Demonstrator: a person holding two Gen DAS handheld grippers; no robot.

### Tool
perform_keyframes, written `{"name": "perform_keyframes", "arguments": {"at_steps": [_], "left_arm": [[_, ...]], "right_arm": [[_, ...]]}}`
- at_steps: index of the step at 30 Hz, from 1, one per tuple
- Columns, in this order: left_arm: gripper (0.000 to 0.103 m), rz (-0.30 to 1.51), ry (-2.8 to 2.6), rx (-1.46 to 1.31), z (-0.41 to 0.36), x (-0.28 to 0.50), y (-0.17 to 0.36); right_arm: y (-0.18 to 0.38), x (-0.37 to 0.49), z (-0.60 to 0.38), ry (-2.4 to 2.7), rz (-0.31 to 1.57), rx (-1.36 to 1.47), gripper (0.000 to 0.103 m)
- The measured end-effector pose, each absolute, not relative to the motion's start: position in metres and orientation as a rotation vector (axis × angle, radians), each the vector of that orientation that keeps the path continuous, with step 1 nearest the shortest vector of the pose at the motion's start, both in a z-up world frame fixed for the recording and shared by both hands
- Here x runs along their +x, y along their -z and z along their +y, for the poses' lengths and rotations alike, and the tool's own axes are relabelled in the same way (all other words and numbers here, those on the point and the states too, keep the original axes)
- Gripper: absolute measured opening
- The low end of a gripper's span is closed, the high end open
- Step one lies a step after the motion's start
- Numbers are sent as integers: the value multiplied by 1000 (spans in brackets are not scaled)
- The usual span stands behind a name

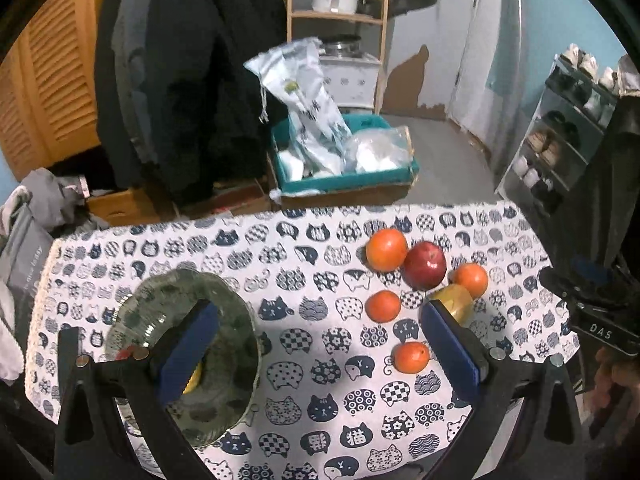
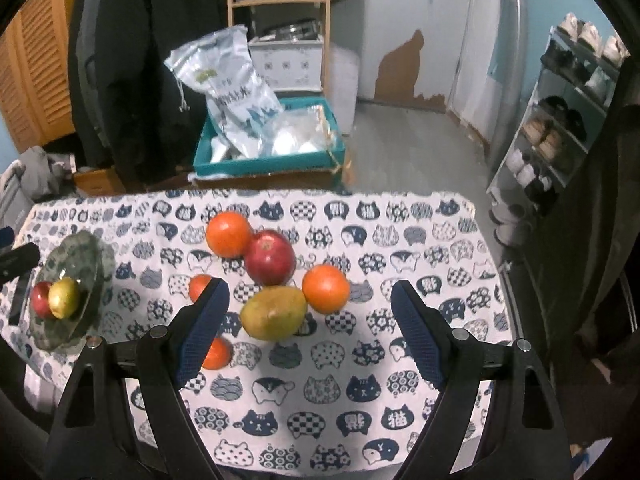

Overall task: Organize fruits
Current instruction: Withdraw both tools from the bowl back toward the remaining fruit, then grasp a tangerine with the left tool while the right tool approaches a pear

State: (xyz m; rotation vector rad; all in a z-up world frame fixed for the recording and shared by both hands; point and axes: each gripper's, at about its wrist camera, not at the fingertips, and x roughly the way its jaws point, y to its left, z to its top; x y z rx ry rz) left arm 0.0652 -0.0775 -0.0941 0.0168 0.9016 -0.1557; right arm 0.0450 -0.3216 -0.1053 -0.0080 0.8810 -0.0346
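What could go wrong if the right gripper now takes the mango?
The mango touches the apple and an orange, so the open right gripper may push them rolling over the cloth. The glass bowl is shallow and already holds two fruits; a mango dropped in might roll out.

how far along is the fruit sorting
Early. Done: a small red fruit and a yellow-green one sit in the glass bowl. In hand: nothing; the right tool is open above the mango, the left tool is open too. Left on the cloth: mango, apple, five oranges.
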Motion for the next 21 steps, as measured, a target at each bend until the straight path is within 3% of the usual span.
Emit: {"name": "perform_keyframes", "arguments": {"at_steps": [7, 21], "left_arm": [[102, 1035, 174, 22, -91, 81, 141], [102, 1116, 221, 140, -136, 92, 198]], "right_arm": [[132, 53, -328, 41, 954, 16, 83], [191, 63, -345, 78, 1096, 74, 83]]}}
